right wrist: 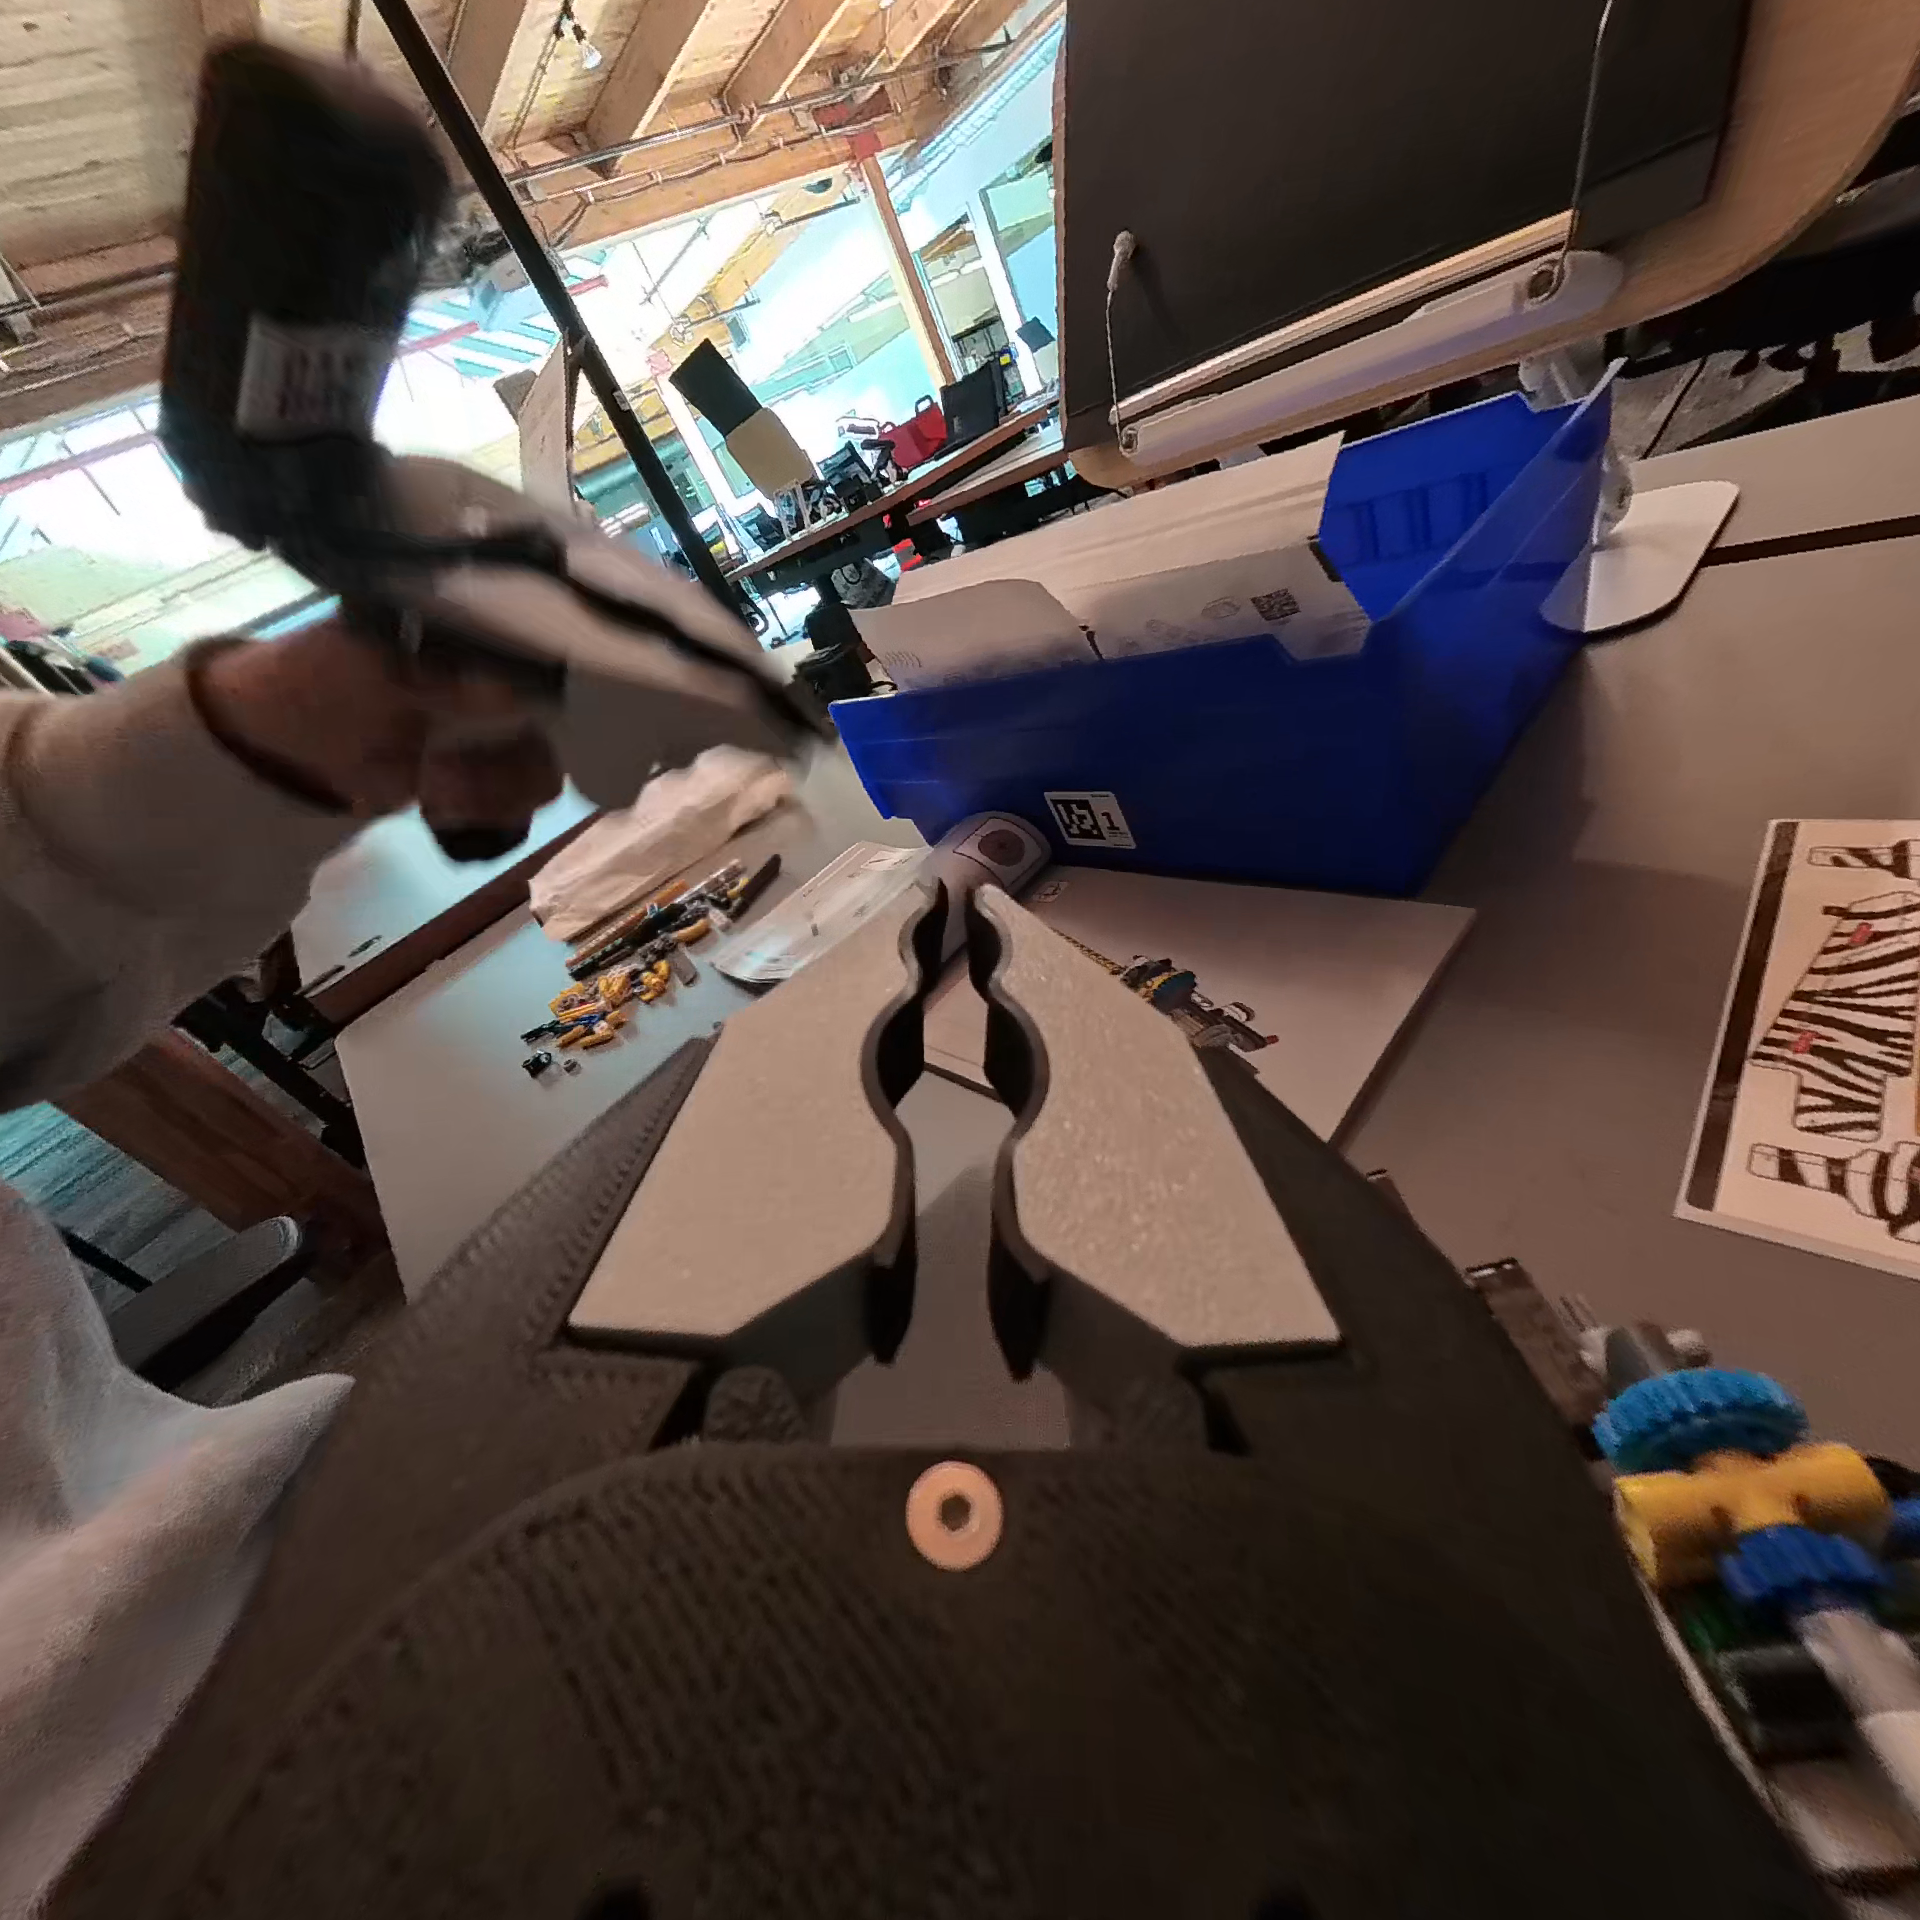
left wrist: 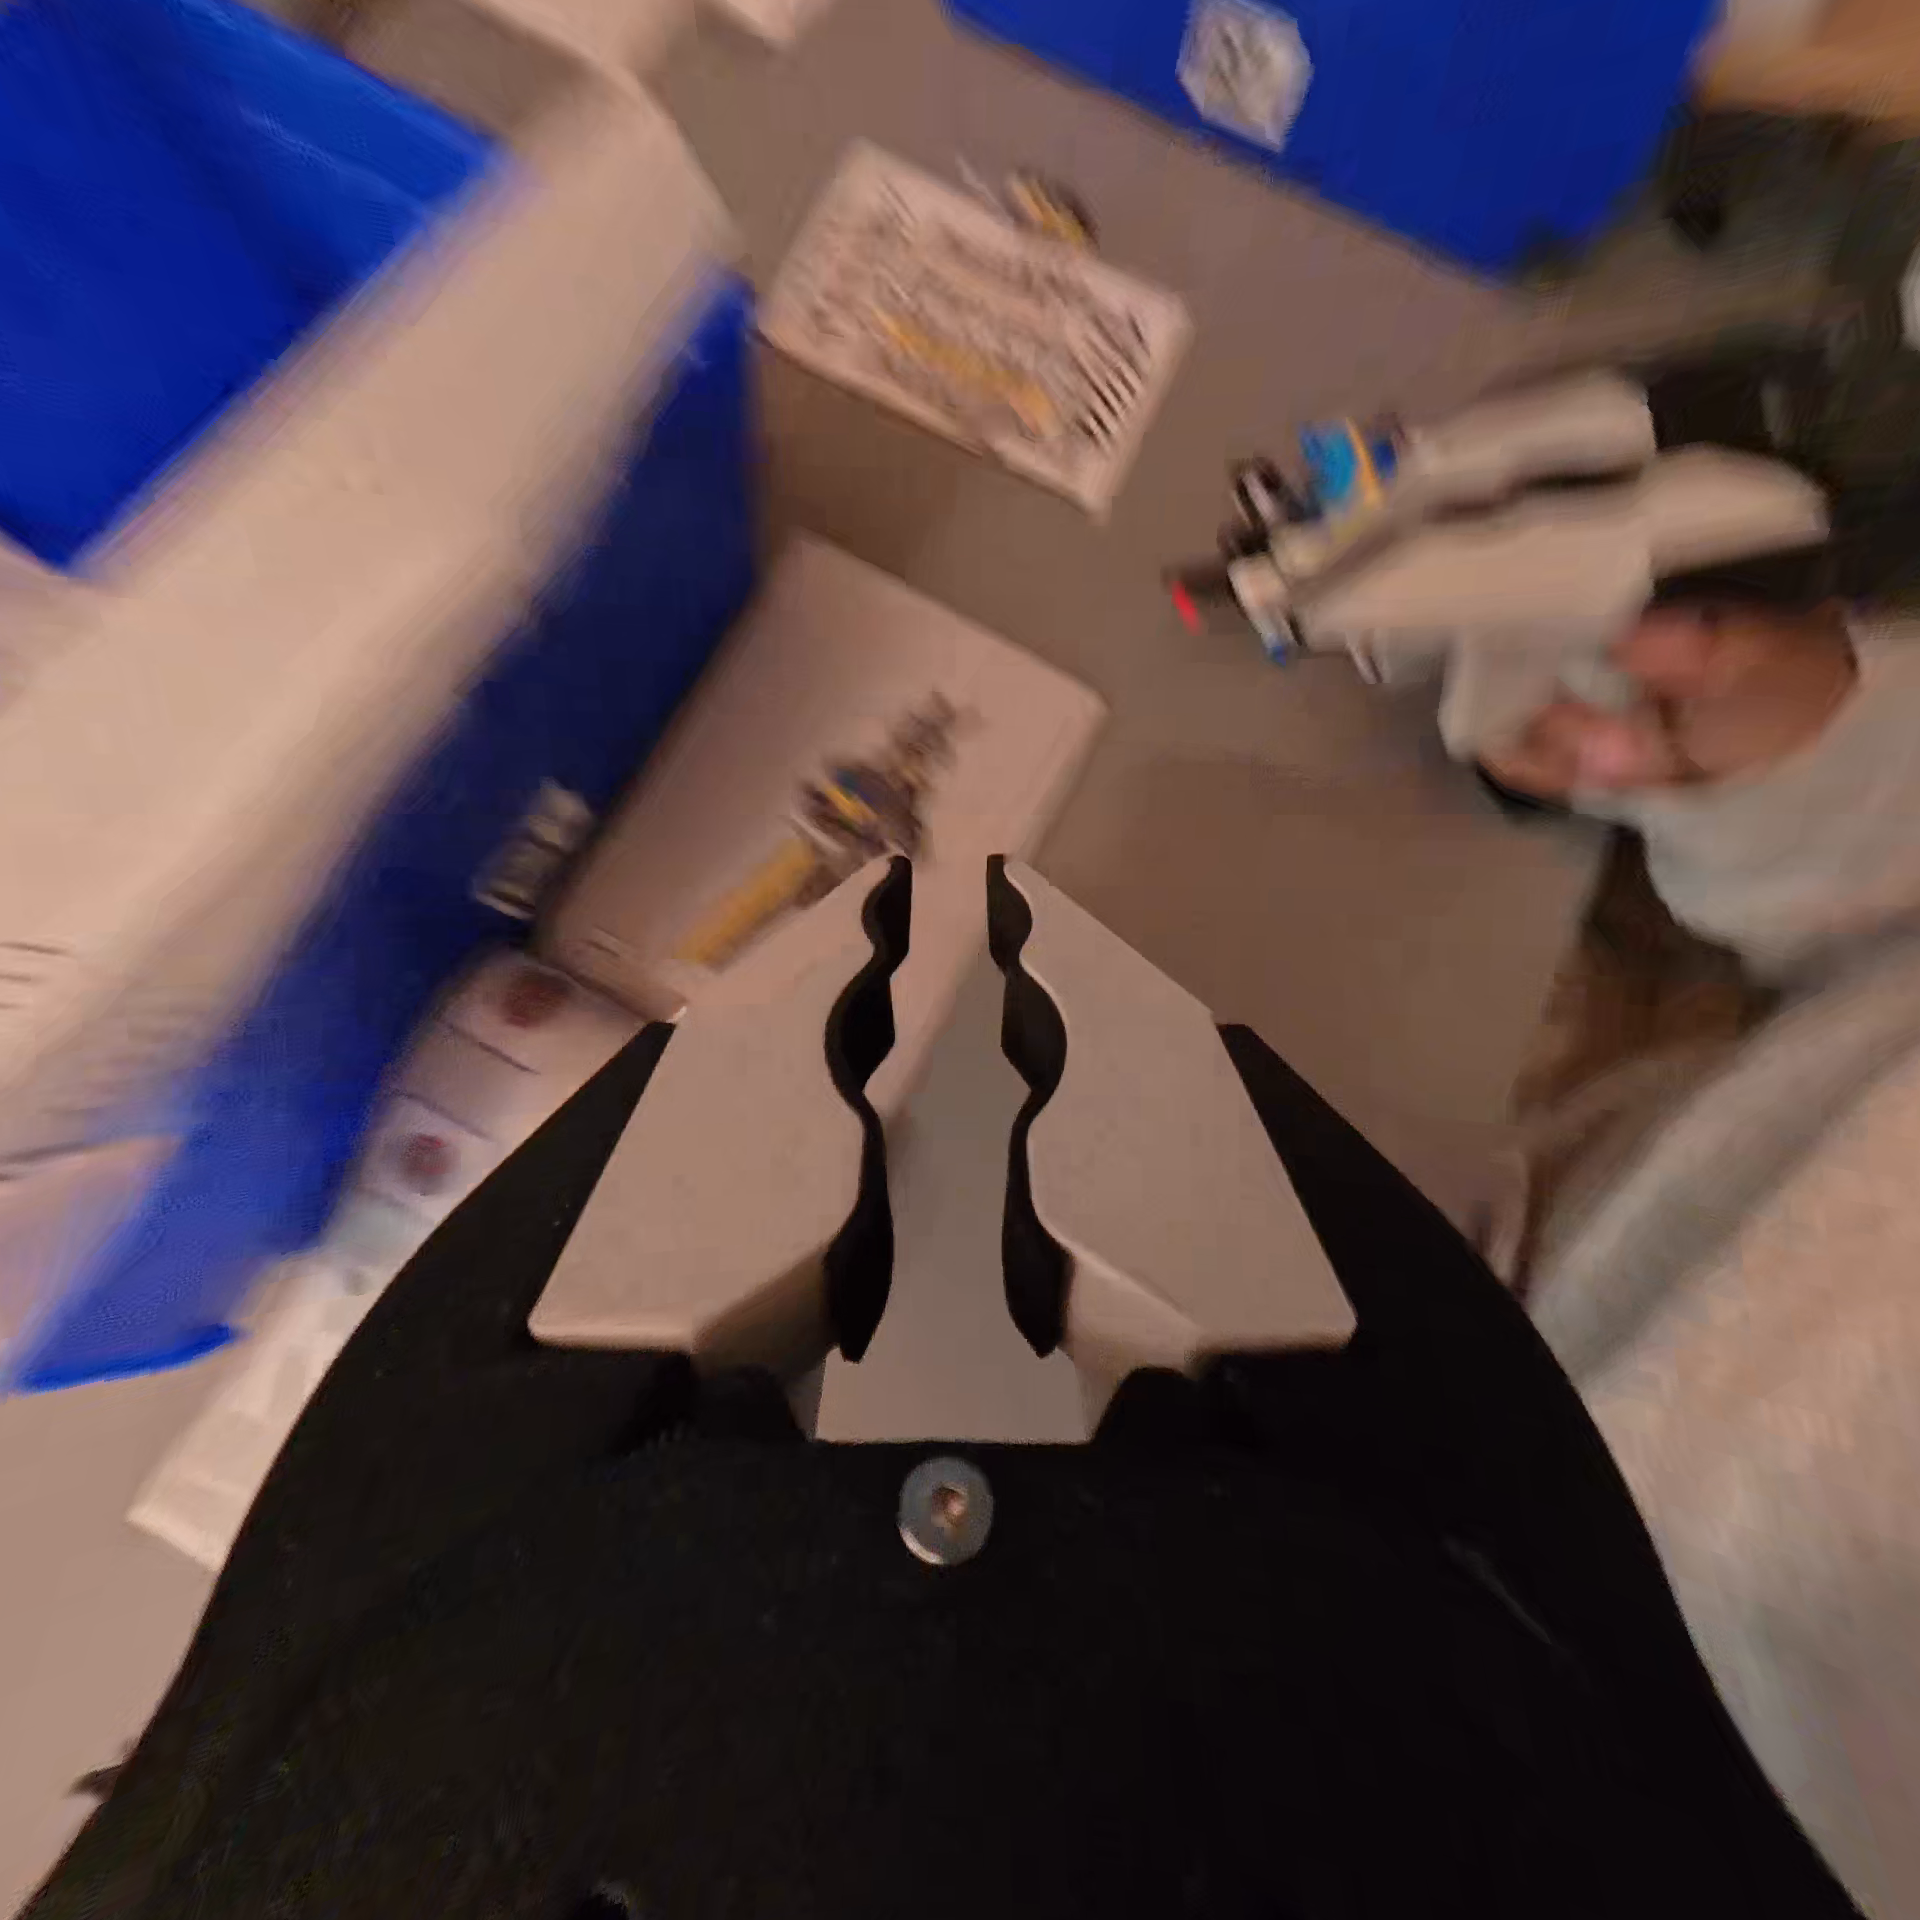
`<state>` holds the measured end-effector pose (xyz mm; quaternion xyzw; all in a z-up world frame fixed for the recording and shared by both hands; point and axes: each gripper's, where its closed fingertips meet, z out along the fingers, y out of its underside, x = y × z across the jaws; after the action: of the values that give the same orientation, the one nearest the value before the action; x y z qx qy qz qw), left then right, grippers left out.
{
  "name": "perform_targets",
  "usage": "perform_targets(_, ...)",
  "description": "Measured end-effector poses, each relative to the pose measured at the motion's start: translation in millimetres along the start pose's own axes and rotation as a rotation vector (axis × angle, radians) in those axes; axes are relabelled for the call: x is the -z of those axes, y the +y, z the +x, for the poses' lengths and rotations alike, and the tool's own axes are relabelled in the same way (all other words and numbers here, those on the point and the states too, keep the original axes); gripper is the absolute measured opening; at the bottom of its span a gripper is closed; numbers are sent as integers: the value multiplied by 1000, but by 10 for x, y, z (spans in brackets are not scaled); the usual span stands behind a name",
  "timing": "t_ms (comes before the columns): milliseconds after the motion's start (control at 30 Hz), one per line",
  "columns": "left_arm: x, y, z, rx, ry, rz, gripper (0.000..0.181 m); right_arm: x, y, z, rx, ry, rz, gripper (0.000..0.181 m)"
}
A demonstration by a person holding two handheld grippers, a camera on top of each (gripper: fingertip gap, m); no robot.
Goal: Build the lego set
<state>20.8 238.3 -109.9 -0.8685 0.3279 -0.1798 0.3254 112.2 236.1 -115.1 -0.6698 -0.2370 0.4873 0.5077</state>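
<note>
The left wrist view is motion-blurred. My left gripper (left wrist: 945, 864) hangs above the instruction booklet (left wrist: 831, 790), its jaws a narrow gap apart with nothing between them. It also shows in the right wrist view (right wrist: 805, 727), raised at the upper left. My right gripper (right wrist: 961, 902) is almost shut and empty, low over the booklet (right wrist: 1299, 966). A partly built lego assembly (right wrist: 1745, 1496) with blue gears and a yellow piece lies beside its right flank. In the left wrist view the assembly (left wrist: 1320, 488) sits by the right gripper (left wrist: 1273, 551). Loose yellow, black and blue pieces (right wrist: 623, 987) lie far left.
A blue bin (right wrist: 1247, 748) holding papers stands behind the booklet; blue bins (left wrist: 156, 260) also flank the left wrist view. A sheet with a striped print (right wrist: 1818, 1039) lies at the right. Plastic bags (right wrist: 665, 821) lie near the loose pieces. The table edge (right wrist: 348, 1091) drops off at the left.
</note>
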Motion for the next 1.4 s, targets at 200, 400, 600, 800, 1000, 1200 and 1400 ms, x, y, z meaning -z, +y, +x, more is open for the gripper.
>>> perform_targets(200,1,-745,-1411,183,-333,78,7,-96,97,49,-11,1,-37,2)
perform_targets(400,-290,-891,-1961,271,-321,34,8,-111,128,139,0,20,-57,3)
perform_targets(600,272,-898,-2032,259,-459,165,6,-91,127,206,-69,6,-42,3)
perform_targets(800,779,-282,-1974,384,-554,220,4,-107,153,129,-39,-4,-50,4)
perform_targets(1000,1086,496,-1965,463,-656,248,0,-237,227,14,7,-13,-80,4)
perform_targets(1200,1286,1095,-1924,562,-662,320,0,-431,-152,-37,26,37,-33,4)
perform_targets(1400,1364,1418,-1831,559,-649,440,0,-896,-834,-9,190,67,-46,4)
